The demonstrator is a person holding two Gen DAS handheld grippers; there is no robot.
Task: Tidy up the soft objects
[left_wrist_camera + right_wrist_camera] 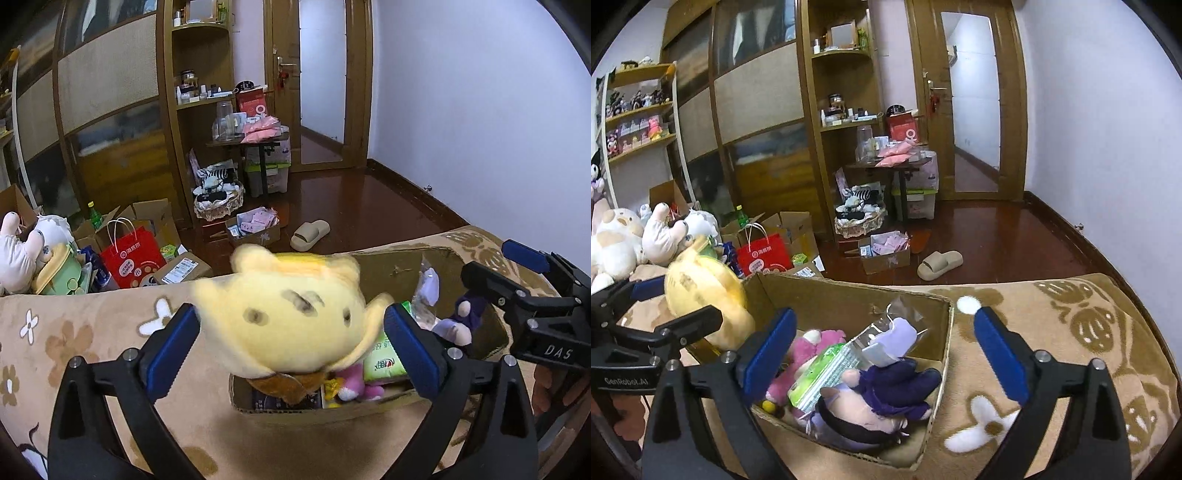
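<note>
Yellow plush (284, 317) motion-blurred in both views, face smeared; hides much of cardboard box (373, 404) interior in left wrist view. Green packet (822, 373) print too small to read. Left gripper (674, 304) cut off by frame edge in right wrist view.

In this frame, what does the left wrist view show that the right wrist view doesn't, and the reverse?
Left wrist only: the yellow plush's face, blurred, between the left gripper's wide jaws; whether the pads touch it is unclear. Right wrist only: the purple-haired doll lying in the cardboard box, and the toy shelves. Both: box, pink plush, green tissue pack, red bag, slipper, and right gripper, open and empty.
</note>
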